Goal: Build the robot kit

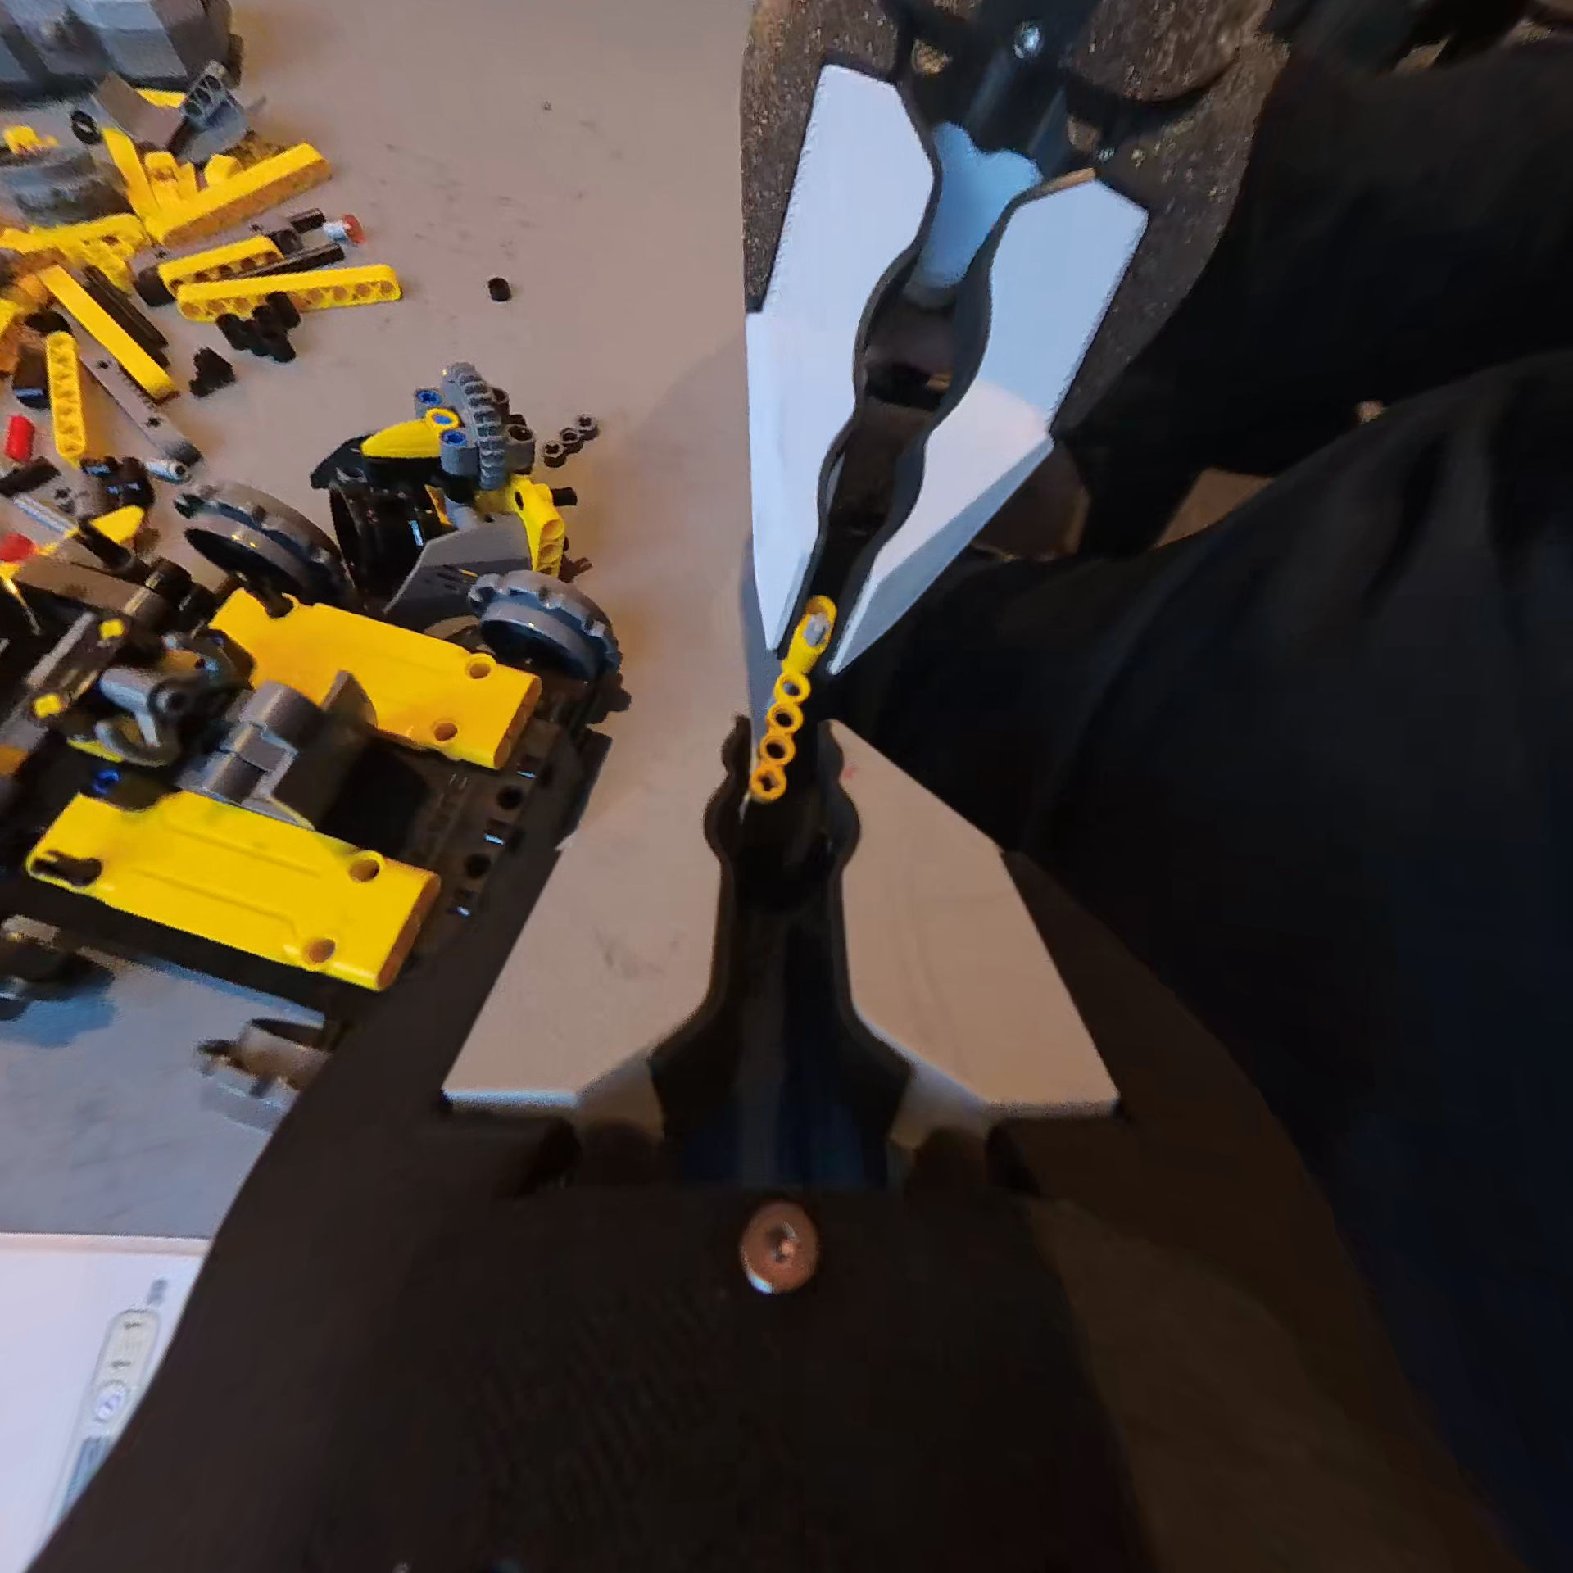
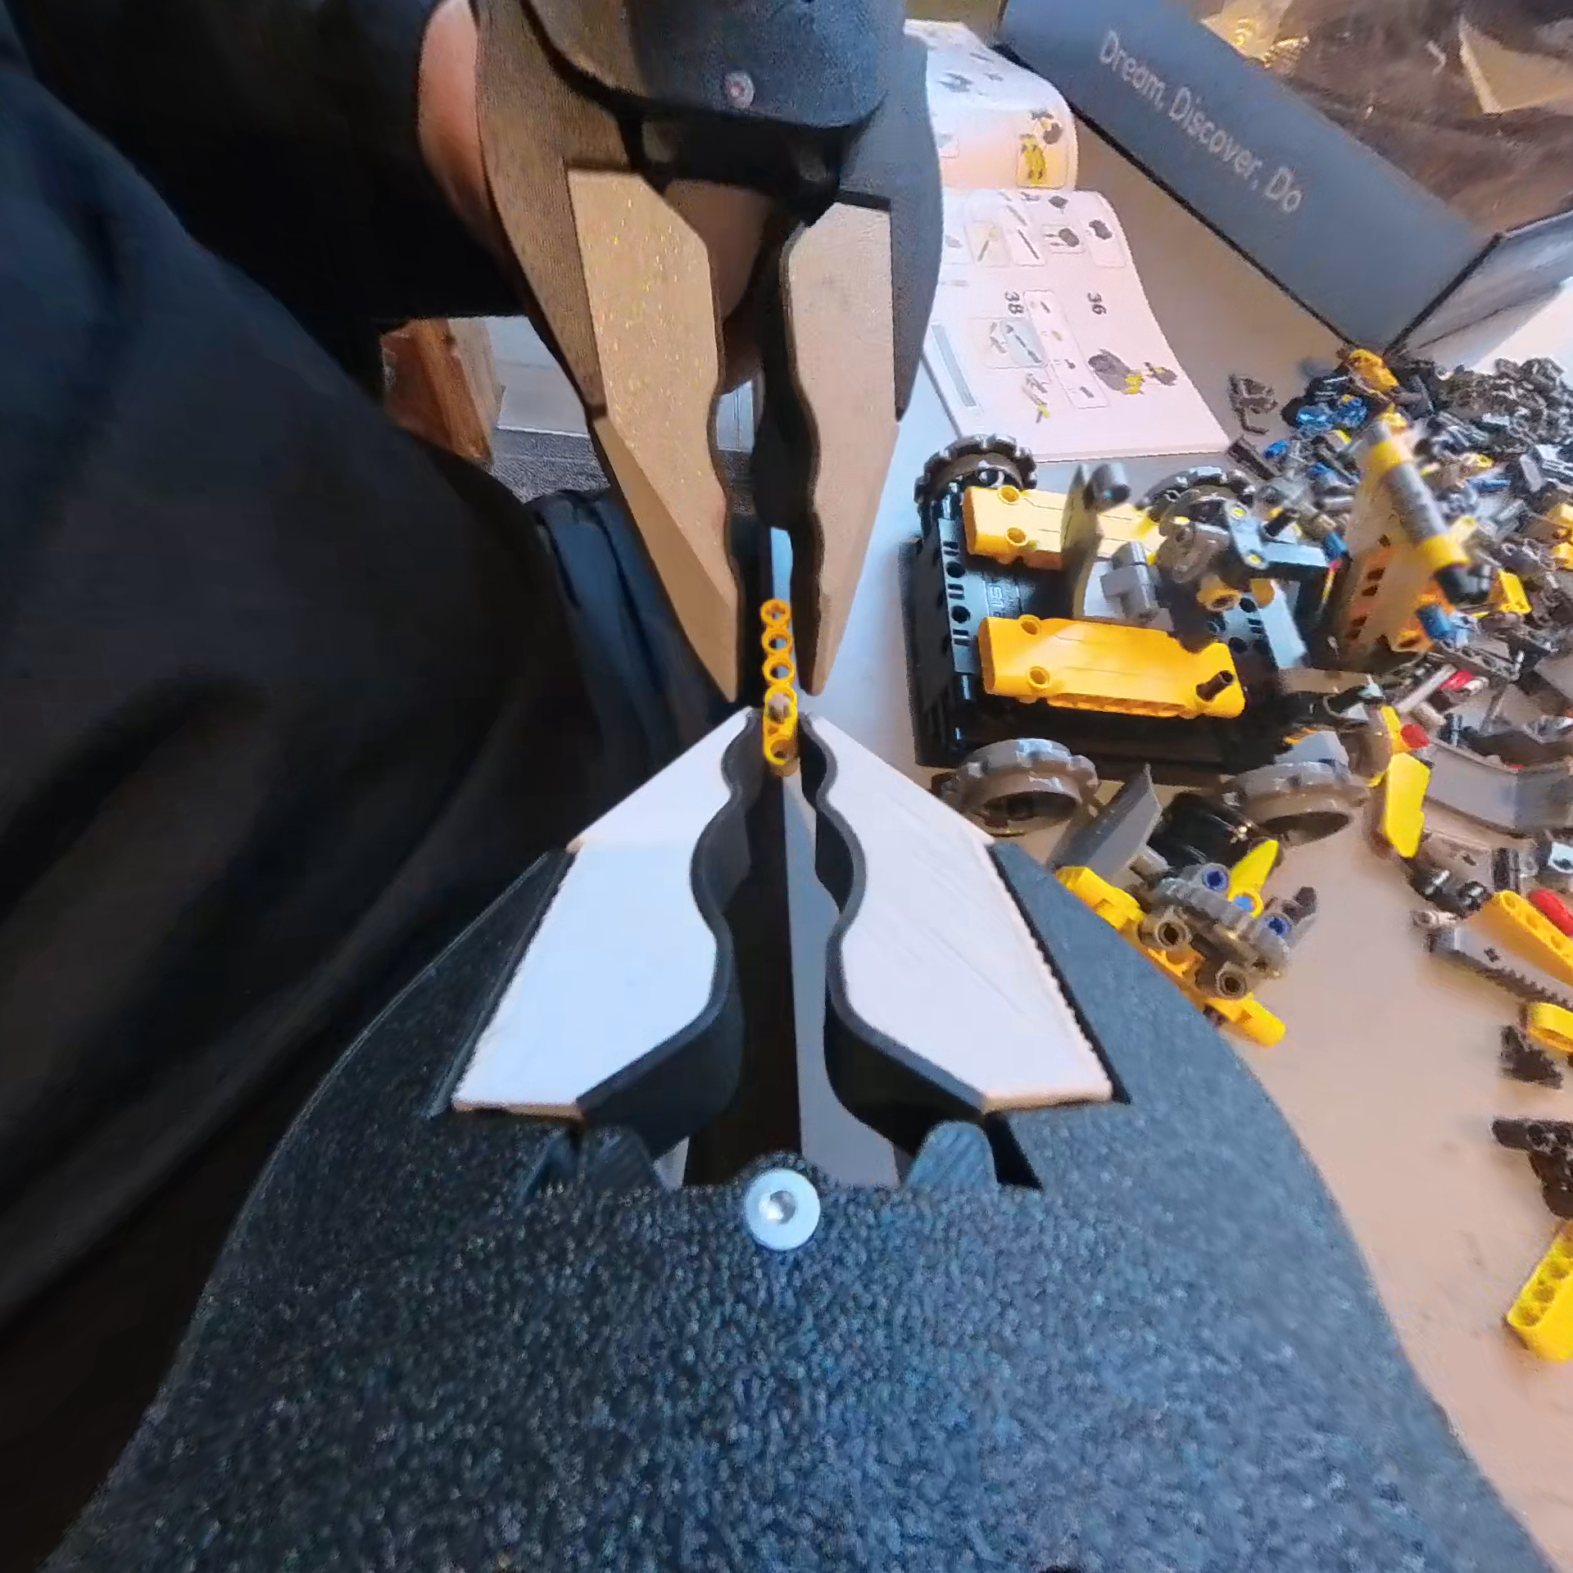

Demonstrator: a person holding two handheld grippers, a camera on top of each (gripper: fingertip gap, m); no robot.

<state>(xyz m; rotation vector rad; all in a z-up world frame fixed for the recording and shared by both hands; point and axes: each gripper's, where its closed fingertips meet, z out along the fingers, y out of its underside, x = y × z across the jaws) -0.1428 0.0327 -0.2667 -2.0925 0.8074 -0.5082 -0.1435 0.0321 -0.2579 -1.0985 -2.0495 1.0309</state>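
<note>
Left claw (image 1: 779,787) and right claw (image 2: 779,732) meet tip to tip above a dark-clothed lap, each clenched on one end of a thin yellow holed beam (image 1: 787,706). Half-built yellow-and-black vehicle model (image 2: 1098,630) and loose pieces lie on the surface (image 1: 545,170) nearby.

Dim, warm light in both views; the surface (image 1: 528,170) is brightest toward upper left in the left wrist view. Dark clothing (image 2: 213,681) swallows detail. Strong wide-angle bending at edges. Slight motion blur; near tong bases soft.
</note>
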